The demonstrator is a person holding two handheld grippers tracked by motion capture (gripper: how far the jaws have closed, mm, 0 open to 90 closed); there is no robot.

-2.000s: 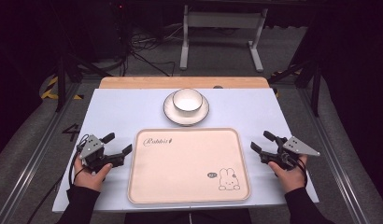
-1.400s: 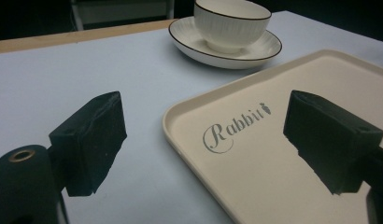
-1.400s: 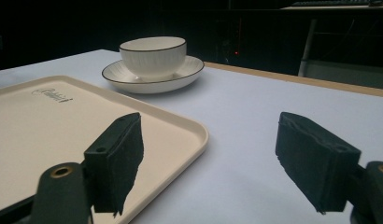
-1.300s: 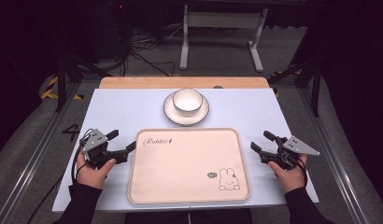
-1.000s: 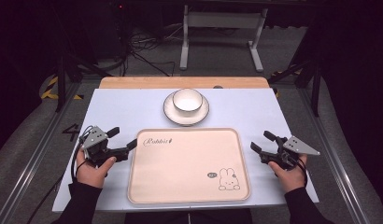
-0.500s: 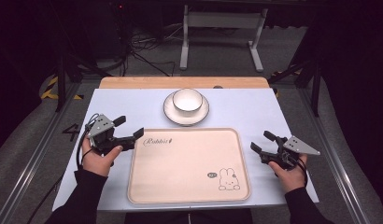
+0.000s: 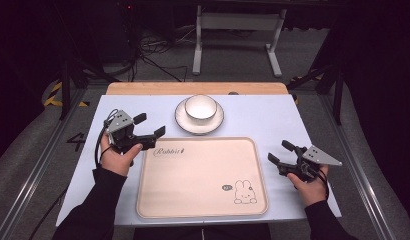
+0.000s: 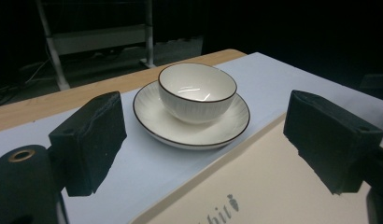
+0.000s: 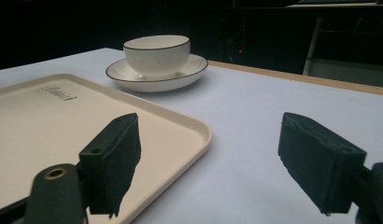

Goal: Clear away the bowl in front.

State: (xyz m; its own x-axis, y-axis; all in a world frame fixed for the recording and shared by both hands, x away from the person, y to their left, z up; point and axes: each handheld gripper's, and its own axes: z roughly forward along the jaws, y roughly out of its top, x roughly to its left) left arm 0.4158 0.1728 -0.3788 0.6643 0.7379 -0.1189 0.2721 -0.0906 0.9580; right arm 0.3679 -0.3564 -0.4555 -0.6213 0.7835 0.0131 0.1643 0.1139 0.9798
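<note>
While the right gripper [image 7: 280,152] is resting spread beside the tray [image 7: 203,210], the left gripper [image 7: 150,125] (jaws spread, pinching nothing) is pointing at the bowl [image 7: 201,107].

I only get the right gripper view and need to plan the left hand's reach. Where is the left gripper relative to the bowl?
Observer: The left gripper hangs over the table's left part, beside the tray's far left corner, jaws aimed at the bowl.
Operator: Are its jaws open?
Observer: Yes, wide apart, with nothing between them; in the left gripper view the bowl sits framed in the gap.
Operator: Is anything inside the bowl?
Observer: No. The high view looks into it, and it is empty, centred on its saucer.
</note>
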